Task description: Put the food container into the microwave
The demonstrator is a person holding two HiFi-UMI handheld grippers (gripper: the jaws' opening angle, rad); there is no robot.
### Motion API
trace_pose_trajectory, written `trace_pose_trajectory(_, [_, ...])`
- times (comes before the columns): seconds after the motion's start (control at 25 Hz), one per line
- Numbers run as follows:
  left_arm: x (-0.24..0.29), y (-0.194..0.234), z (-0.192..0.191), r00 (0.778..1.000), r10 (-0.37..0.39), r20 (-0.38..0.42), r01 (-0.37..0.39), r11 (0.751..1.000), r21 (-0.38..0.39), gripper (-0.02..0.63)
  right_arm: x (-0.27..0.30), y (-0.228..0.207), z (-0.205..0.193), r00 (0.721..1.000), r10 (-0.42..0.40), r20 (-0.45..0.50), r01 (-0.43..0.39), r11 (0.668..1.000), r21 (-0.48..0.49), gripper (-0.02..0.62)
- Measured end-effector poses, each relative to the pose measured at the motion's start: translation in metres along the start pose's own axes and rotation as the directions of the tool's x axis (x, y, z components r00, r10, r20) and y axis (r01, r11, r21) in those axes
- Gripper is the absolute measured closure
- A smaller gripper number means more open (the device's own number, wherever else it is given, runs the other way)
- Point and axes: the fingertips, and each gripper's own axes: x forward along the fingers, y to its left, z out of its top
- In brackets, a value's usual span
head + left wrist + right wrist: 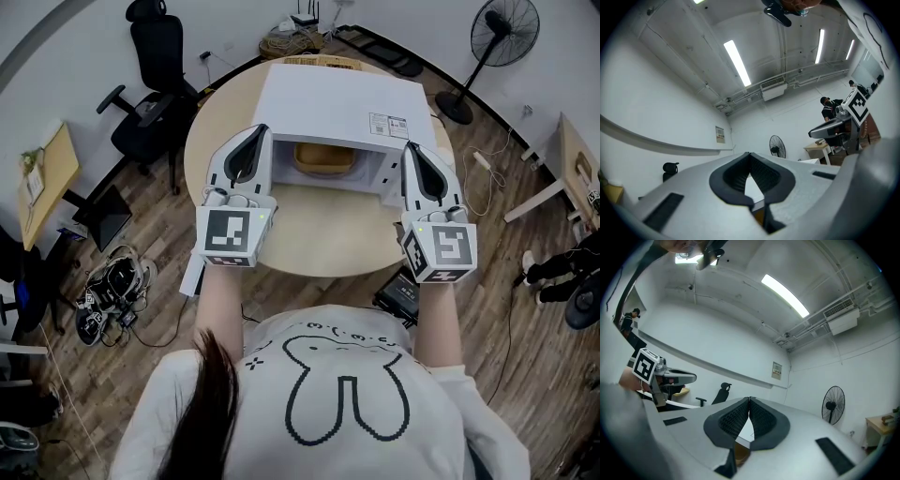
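A white microwave (328, 108) stands on the round table (323, 234), its cavity open toward me. A tan food container (324, 157) sits inside the cavity. My left gripper (258, 129) is raised at the cavity's left edge, shut and empty. Level with it at the right edge is my right gripper (410, 145), shut too, with nothing held. In the left gripper view the jaws (750, 153) meet at their tips, and a sliver of the container (759, 216) shows below them. The right gripper view shows closed tips (749, 399) with the container (740, 453) beneath.
A black office chair (155, 75) stands at the back left and a pedestal fan (502, 37) at the back right. A wooden desk (42, 183) is at the left. Cables and gear (108, 286) lie on the floor, and a black box (398, 295) sits under the table's near edge.
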Motion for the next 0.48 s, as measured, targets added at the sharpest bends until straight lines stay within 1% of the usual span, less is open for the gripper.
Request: trace_pose_trajectory(0.48, [0.0003,-0.0050,0.0028,1.000,-0.003,-0.003,0.003,1.000,0.005,0.597,-0.0025,-0.0039,-0.0040,1.000,0.011,-0.009,-0.011,1.000,0.007,0.566])
